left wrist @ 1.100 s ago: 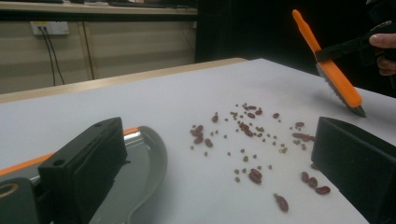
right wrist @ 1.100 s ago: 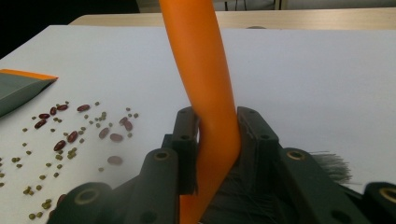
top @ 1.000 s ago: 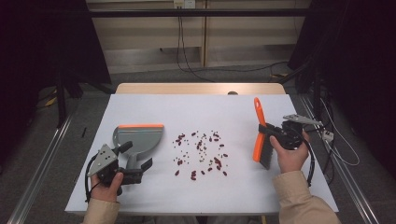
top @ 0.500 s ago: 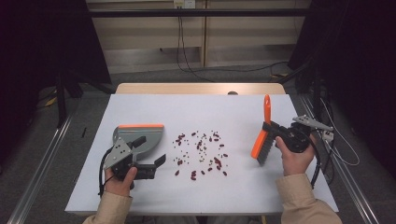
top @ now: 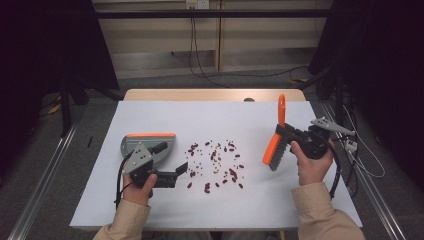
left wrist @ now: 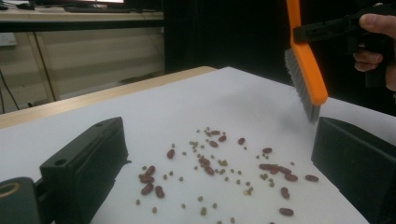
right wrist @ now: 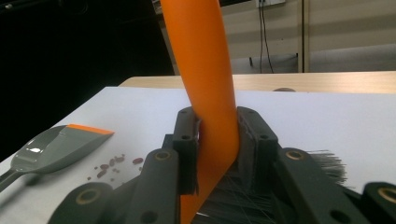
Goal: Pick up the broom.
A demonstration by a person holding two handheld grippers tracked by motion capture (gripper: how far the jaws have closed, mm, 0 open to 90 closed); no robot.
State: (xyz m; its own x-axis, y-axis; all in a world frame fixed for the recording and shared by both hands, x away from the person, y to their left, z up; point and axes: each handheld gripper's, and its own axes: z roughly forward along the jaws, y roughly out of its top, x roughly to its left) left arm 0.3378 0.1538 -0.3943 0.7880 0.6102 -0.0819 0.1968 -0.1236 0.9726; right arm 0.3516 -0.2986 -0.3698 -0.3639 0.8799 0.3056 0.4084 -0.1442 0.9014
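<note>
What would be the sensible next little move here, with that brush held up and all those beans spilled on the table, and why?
Probably the left gripper, its jaws open with nothing in them, should reach for the grey dustpan with the orange edge, which lies flat on the white table just beside it. The right gripper already clamps the orange-handled brush above the table, and the scattered red beans lie between pan and brush.

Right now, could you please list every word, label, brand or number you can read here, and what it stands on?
None: no readable text on the brush, the dustpan, the white table sheet or either set of tongs.
Too small to tell: the wall plate at the top of the high view.
</note>
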